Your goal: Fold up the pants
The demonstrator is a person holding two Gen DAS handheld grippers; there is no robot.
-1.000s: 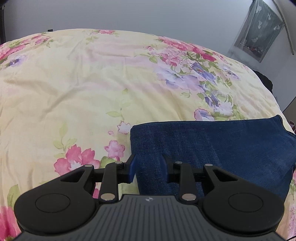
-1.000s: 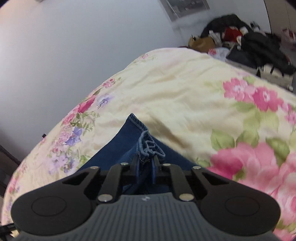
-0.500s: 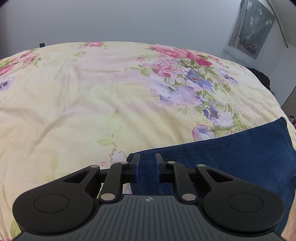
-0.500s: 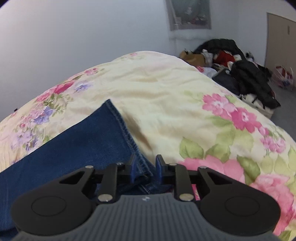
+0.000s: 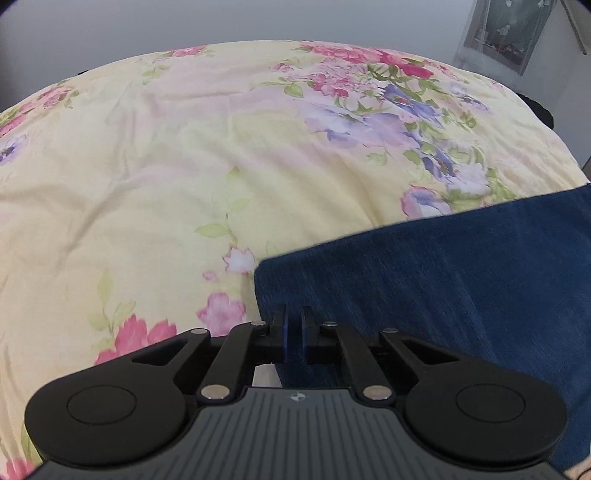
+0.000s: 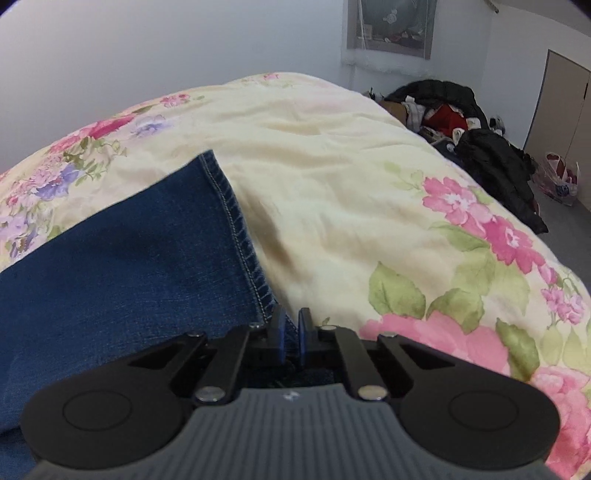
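Observation:
Dark blue denim pants (image 5: 443,280) lie flat on a yellow floral bedspread (image 5: 177,166). My left gripper (image 5: 293,328) sits at their near left corner, by the folded edge. Its jaws are closing to a narrow gap and the pads press on denim. In the right wrist view the pants (image 6: 129,258) spread out to the left, with the stitched hem (image 6: 236,229) running up the middle. At the hem's near corner my right gripper (image 6: 290,328) is closing too, with denim pinched between its pads. The cloth under both gripper bodies is hidden.
The bedspread (image 6: 332,177) reaches to a plain pale wall at the back. Beyond the bed's right side lie a pile of dark and red clothes (image 6: 461,122), a plastic bag (image 6: 559,179) on the floor and a door (image 6: 565,110). A curtained window (image 5: 513,29) is high on the right.
My left jaws have closed from wide apart onto the pants' corner. The bunched hem in my right gripper has spread flat, and those jaws opened slightly, then closed on its corner.

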